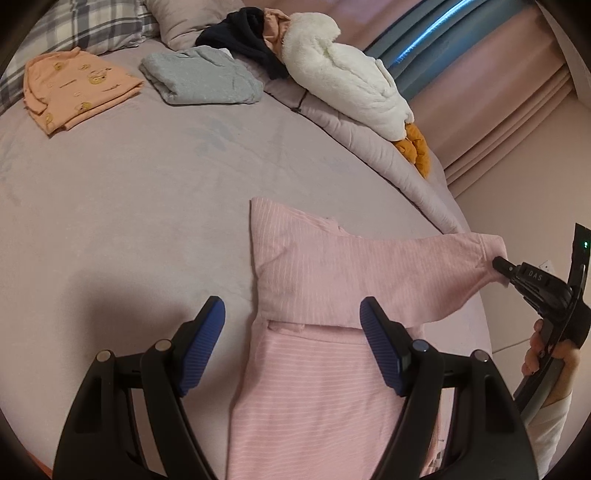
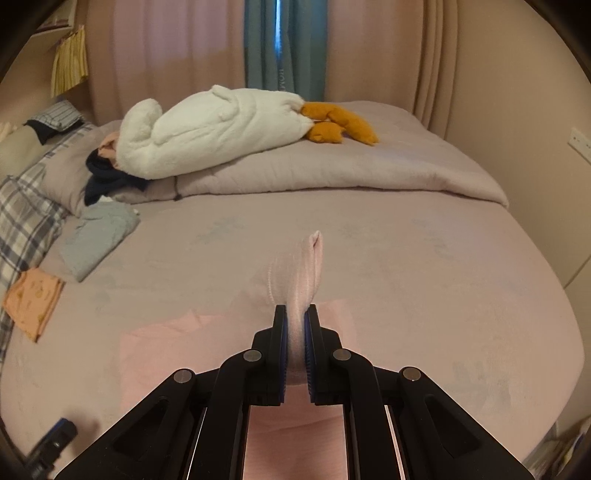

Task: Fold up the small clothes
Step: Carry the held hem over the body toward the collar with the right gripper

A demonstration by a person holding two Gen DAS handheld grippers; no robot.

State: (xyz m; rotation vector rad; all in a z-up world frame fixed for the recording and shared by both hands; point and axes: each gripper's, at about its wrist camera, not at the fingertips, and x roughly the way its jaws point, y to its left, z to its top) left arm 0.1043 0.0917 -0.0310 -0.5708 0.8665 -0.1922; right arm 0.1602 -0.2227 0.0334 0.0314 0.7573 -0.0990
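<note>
At the bottom of the left wrist view, the left tongs (image 1: 291, 325) stand wide apart with nothing between their blue pads, poised just above the pink striped garment (image 1: 314, 369). The garment lies on the lilac bed sheet (image 1: 129, 221) in the lower centre of the frame, its body running down toward the bottom edge and its upper part folded across.

One sleeve (image 1: 443, 266) stretches toward the right edge, lifted off the bed. There the right tongs (image 1: 498, 264) are clamped on the cuff, held by a person's hand (image 1: 546, 354) at the lower right. In the right wrist view the same tongs (image 2: 295, 325) sit low in the centre, their pads pressed tight on the pink fabric (image 2: 303, 273), which bunches up beyond the tips.

Farther off, in the upper left of the left wrist view, a folded peach garment (image 1: 77, 88) and a folded grey-blue garment (image 1: 203, 75) lie apart on the sheet. Behind them a dark garment (image 1: 243, 35) is heaped by the pillows (image 1: 88, 26). A white plush goose (image 1: 343, 77) with orange feet (image 1: 413, 147) rests on the rolled duvet (image 1: 369, 144), with curtains (image 2: 284, 48) behind.
</note>
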